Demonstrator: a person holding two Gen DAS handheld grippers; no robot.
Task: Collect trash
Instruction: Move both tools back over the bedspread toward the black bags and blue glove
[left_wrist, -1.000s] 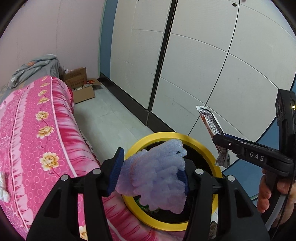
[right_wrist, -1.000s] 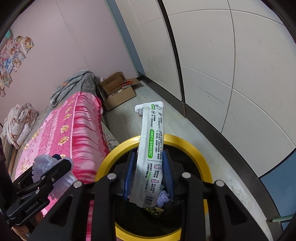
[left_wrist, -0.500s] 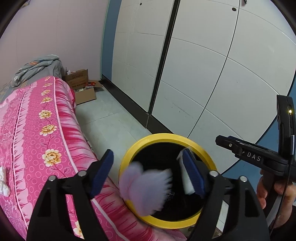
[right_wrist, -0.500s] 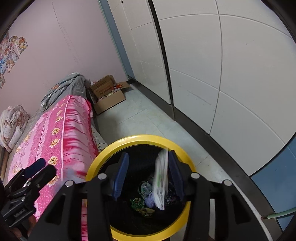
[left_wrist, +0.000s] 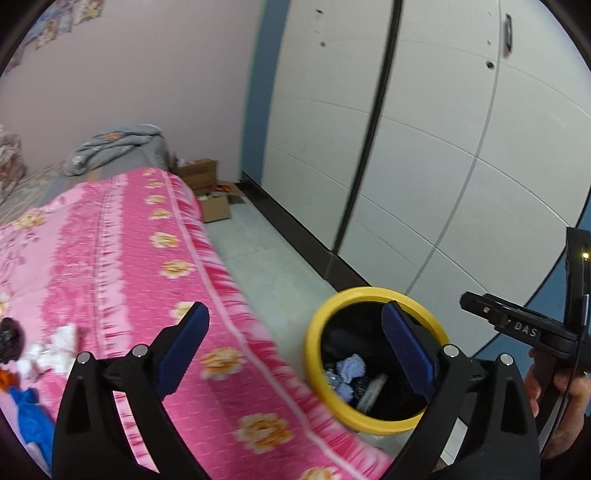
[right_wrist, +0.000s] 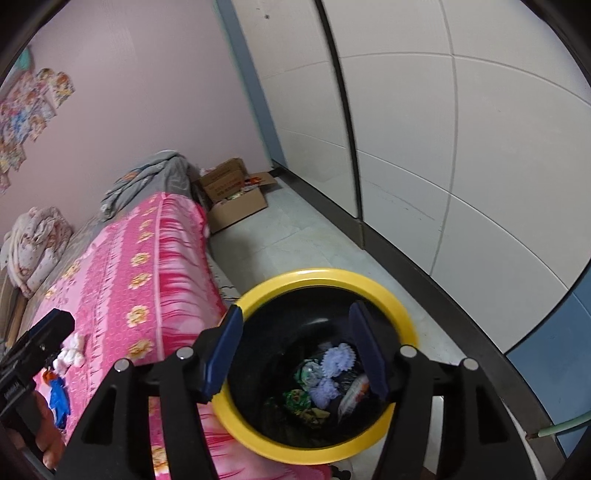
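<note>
A black bin with a yellow rim (left_wrist: 314, 354) (right_wrist: 317, 273) stands on the floor against the bed. Inside it lie a lilac fluffy wad (left_wrist: 351, 367) (right_wrist: 338, 356), a white wrapper (left_wrist: 373, 387) (right_wrist: 354, 395) and other scraps. My left gripper (left_wrist: 293, 314) hovers over the bed's edge and the bin's left side, jaws opening, nothing between them. My right gripper (right_wrist: 295, 314) hangs above the bin's mouth, jaws opening and empty. On the bed lie crumpled white tissue (left_wrist: 55, 343) (right_wrist: 72, 352) and a blue scrap (left_wrist: 29, 410) (right_wrist: 59, 398).
A pink flowered bedspread (left_wrist: 129, 258) fills the left side. A grey blanket (right_wrist: 155, 173) lies at its far end, with an open cardboard box (right_wrist: 236, 199) on the tiled floor beside it. White wardrobe doors (right_wrist: 443, 147) run along the right.
Both grippers let go: the lilac wad and the white wrapper dropped into the bin. Both pairs of jaws spread wider. The left gripper rose and swung left, toward the bed.
</note>
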